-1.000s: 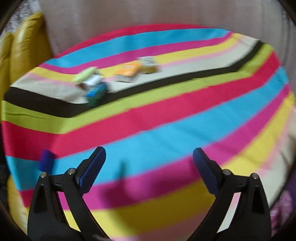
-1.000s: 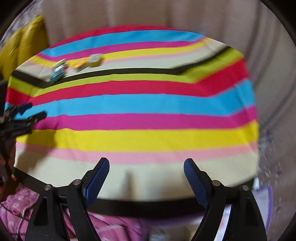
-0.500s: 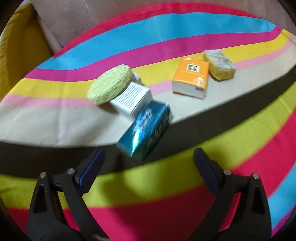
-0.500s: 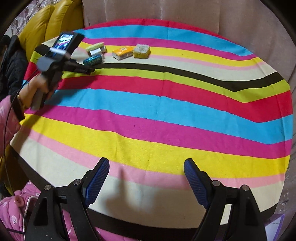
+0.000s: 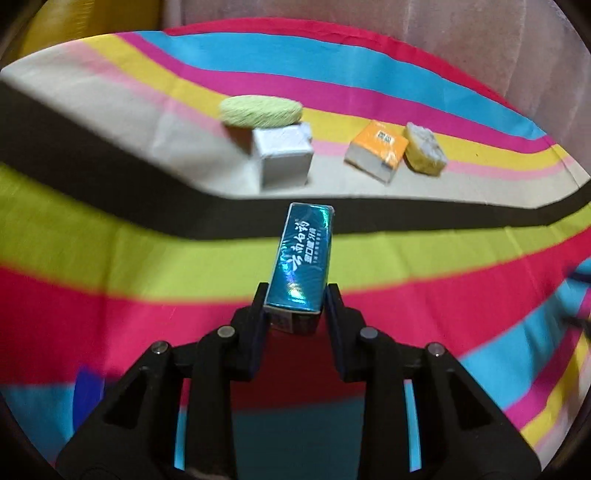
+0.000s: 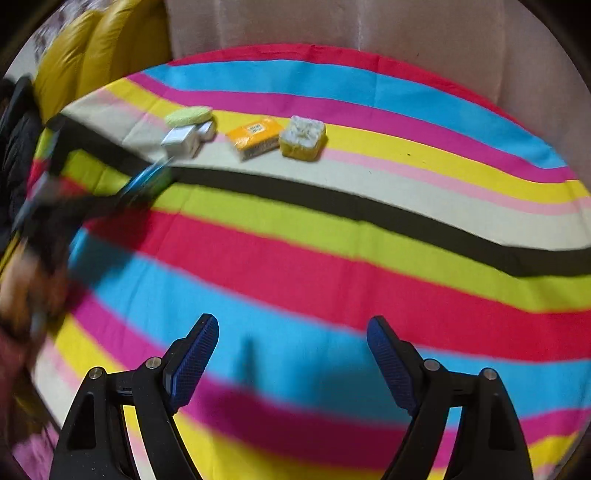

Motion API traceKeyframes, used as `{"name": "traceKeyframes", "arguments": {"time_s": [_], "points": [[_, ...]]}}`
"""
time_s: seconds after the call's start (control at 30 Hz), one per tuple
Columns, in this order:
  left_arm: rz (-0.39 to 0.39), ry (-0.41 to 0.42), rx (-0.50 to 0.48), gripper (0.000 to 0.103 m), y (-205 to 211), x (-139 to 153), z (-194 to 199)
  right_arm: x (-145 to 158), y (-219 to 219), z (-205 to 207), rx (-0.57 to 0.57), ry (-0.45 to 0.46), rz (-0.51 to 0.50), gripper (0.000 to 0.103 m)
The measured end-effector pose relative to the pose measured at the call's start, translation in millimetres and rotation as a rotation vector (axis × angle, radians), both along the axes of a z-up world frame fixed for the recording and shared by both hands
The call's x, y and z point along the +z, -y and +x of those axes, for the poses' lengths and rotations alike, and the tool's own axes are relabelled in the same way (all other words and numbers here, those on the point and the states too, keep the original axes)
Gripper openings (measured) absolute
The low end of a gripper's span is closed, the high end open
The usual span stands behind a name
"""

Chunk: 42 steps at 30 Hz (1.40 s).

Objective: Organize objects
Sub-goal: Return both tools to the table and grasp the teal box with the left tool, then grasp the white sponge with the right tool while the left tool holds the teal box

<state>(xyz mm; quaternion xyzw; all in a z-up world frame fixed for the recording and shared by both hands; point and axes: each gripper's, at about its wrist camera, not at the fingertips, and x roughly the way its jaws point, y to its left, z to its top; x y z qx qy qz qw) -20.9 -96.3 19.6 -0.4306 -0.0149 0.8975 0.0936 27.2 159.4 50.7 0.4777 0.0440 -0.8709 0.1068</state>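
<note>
My left gripper (image 5: 295,302) is shut on the near end of a shiny teal box (image 5: 303,258) and holds it above the striped cloth. Beyond it lie a white box (image 5: 282,160) with a green round pad (image 5: 260,110) leaning on it, an orange tissue pack (image 5: 376,149) and a yellow sponge (image 5: 424,153). My right gripper (image 6: 293,354) is open and empty above the near stripes. In the right wrist view the same row shows at the back: green pad (image 6: 188,115), white box (image 6: 181,141), orange pack (image 6: 255,138), yellow sponge (image 6: 303,137). The left gripper with the teal box (image 6: 147,181) is blurred at the left.
The striped cloth (image 6: 332,266) covers a round table. A yellow sofa (image 6: 96,51) stands behind at the left and a pale curtain (image 6: 369,26) hangs behind the table. A person's arm (image 6: 22,280) is blurred at the left edge.
My left gripper has closed on the teal box and lifted it back from the other objects. My right gripper has moved forward over the table and stays open.
</note>
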Motion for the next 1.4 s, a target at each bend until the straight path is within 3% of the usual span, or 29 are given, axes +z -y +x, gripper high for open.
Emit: {"name": "traceKeyframes", "arguments": {"time_s": [0.1, 0.33, 0.4, 0.47, 0.73, 0.8, 0.83, 0.87, 0.97, 1.13, 1.23, 1.4], "points": [[-0.027, -0.015, -0.002, 0.034, 5, -3, 15, -14, 6, -44, -0.043, 0.005, -0.018, 0.084], [-0.093, -0.018, -0.008, 0.036, -8, 0, 9, -42, 25, -130, -0.165, 0.016, -0.037, 0.085], [-0.094, -0.016, 0.006, 0.043, -6, 0, 9, -44, 33, -147, -0.173, 0.004, -0.024, 0.085], [-0.084, -0.007, 0.041, 0.058, 2, -1, 9, -46, 40, -166, -0.186, -0.004, -0.008, 0.085], [-0.07, 0.007, 0.071, 0.072, 8, -3, 8, -51, 52, -228, -0.244, -0.018, 0.019, 0.09], [-0.086, 0.007, 0.07, 0.075, 5, -4, 8, -51, 50, -228, -0.244, -0.034, 0.02, 0.082], [-0.088, 0.008, 0.069, 0.078, 5, -4, 8, -49, 50, -223, -0.225, -0.066, 0.021, 0.049], [-0.087, 0.01, 0.069, 0.08, 5, -4, 8, -48, 51, -218, -0.201, -0.078, 0.027, 0.047], [-0.079, 0.013, 0.069, 0.081, 6, -5, 7, -45, 52, -188, -0.122, -0.053, 0.021, 0.047], [-0.081, 0.019, 0.062, 0.087, 5, -4, 7, -42, 51, -98, 0.015, -0.074, 0.065, 0.047], [-0.086, 0.024, 0.061, 0.091, 2, -4, 6, -42, 40, -67, 0.006, -0.075, 0.048, 0.047], [-0.084, 0.026, 0.065, 0.091, 2, -3, 2, -42, 29, -64, -0.046, -0.109, 0.016, 0.047]]}}
